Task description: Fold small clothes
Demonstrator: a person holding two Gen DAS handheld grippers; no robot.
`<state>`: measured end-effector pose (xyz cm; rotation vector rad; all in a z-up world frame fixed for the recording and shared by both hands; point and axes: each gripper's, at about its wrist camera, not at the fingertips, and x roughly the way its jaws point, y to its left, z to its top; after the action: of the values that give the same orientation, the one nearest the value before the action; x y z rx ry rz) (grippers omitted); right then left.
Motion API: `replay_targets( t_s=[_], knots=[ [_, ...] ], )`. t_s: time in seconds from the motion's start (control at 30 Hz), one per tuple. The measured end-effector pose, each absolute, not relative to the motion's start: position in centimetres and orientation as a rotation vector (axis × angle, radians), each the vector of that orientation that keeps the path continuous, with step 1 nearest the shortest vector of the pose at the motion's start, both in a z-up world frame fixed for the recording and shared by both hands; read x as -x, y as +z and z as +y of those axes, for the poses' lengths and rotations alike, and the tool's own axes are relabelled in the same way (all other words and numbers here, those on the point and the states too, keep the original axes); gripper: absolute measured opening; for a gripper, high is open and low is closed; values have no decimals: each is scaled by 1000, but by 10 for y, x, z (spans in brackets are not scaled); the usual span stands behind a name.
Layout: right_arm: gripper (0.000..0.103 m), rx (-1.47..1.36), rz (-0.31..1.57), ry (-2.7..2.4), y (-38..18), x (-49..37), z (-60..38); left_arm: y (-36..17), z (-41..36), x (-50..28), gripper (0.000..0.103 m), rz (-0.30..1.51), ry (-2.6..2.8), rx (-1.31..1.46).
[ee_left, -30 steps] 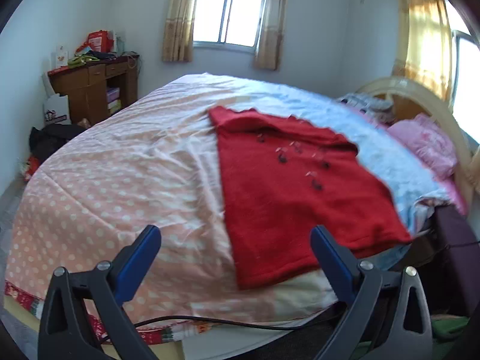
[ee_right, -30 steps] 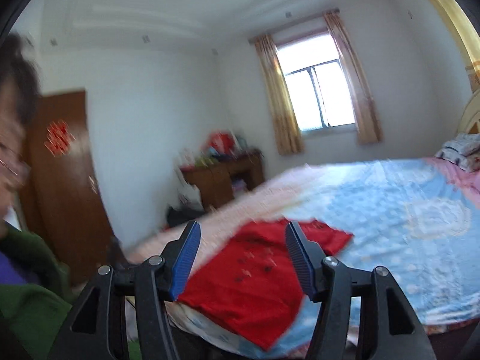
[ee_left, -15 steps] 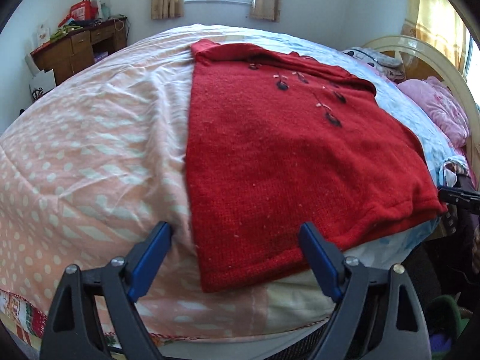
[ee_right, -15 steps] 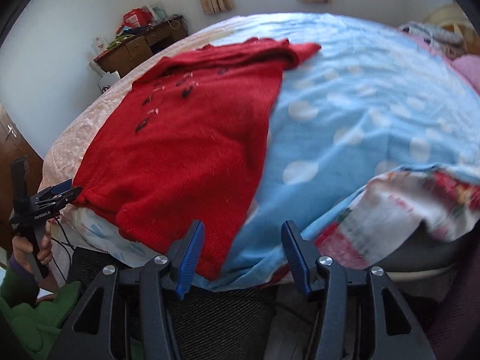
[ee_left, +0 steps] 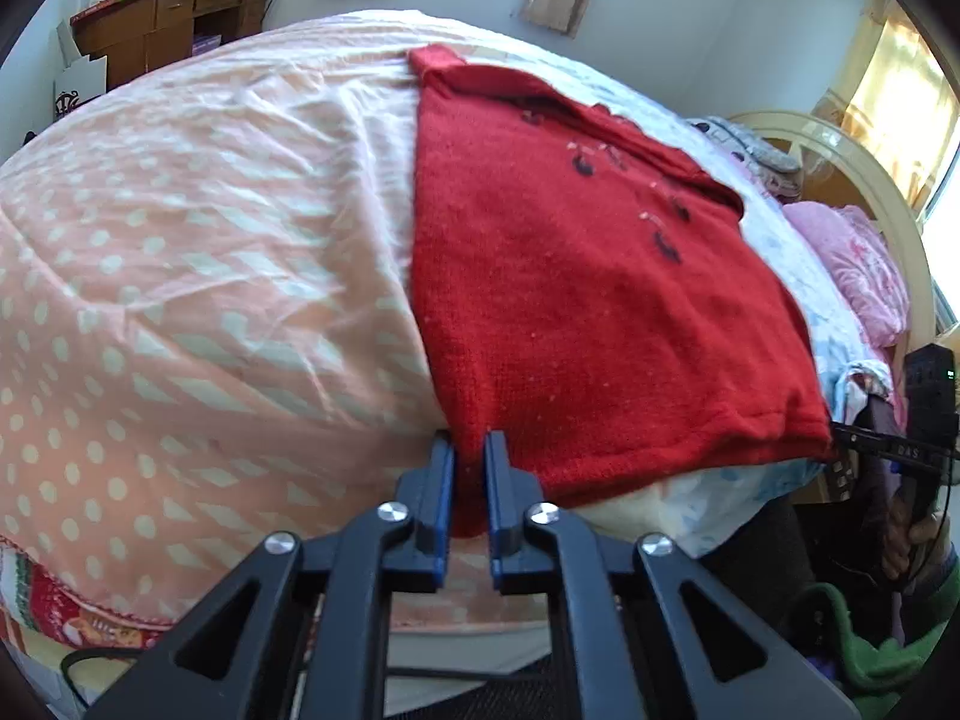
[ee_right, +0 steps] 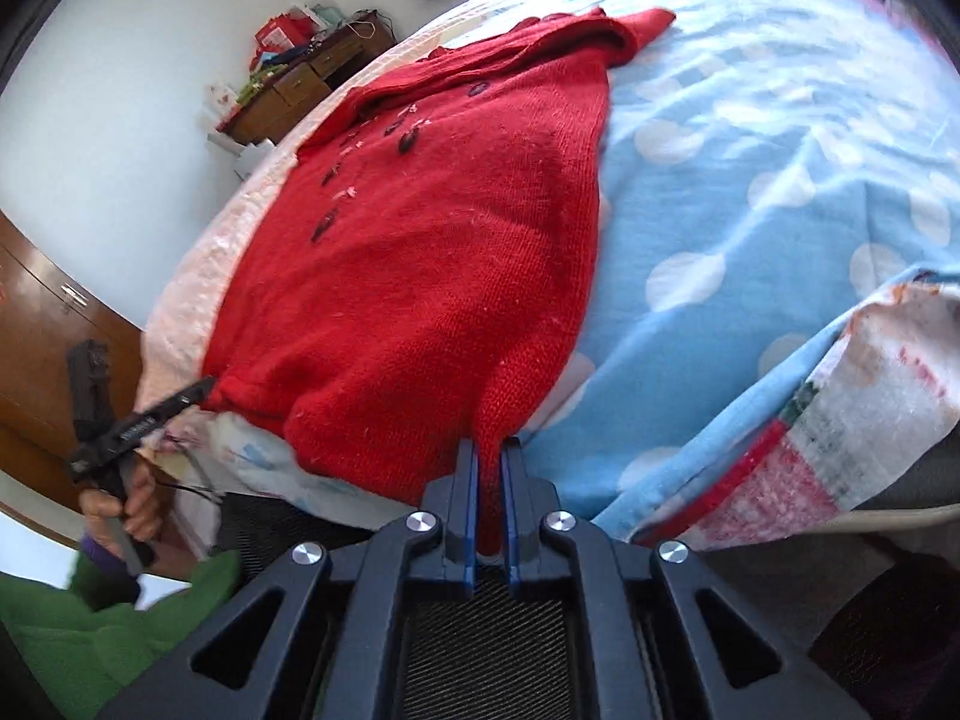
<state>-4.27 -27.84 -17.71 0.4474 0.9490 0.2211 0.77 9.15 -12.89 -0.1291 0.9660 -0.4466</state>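
A red knitted sweater (ee_left: 588, 300) with small dark buttons and pale embroidered flecks down its front lies flat on the bed (ee_left: 180, 276), across the seam between the peach dotted cover and the blue dotted blanket (ee_right: 750, 192). The left gripper (ee_left: 470, 450) and right gripper (ee_right: 490, 456) have just closed their jaws, each pinching 1 hem corner at the bed's near edge.

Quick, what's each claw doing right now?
Left claw: just closed, pinching the red sweater's bottom corner.
Right claw: just closed, pinching its other bottom corner.
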Motion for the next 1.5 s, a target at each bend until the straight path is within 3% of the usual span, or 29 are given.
replay_targets(
  t_s=[0.27,0.53,0.77,0.87,0.9,1.0,1.03,1.23,1.5],
  knots=[
    [6,-634,815,332,-137,36,-308,-83,97,-26,6,914,-519,223],
    [6,-673,696,349,-95,-19,-337,-51,85,-102,6,879,-528,249],
    [6,-707,712,232,-105,-91,-365,-41,78,-149,6,852,-400,127],
    [6,-731,731,196,-116,-115,-373,-41,86,-144,15,840,-470,122],
    [6,-729,737,181,-120,-122,-374,-42,88,-139,23,836,-483,100],
    [6,-715,772,126,-136,-143,-375,-46,93,-122,64,821,-497,12],
    [6,-713,787,111,-141,-149,-375,-51,96,-112,69,823,-514,-15],
    [6,-643,788,96,-147,-158,-366,-85,99,-84,69,1060,-707,103],
    [6,-569,776,72,-148,-150,-359,-116,51,-50,68,1167,-808,188]
  ],
)
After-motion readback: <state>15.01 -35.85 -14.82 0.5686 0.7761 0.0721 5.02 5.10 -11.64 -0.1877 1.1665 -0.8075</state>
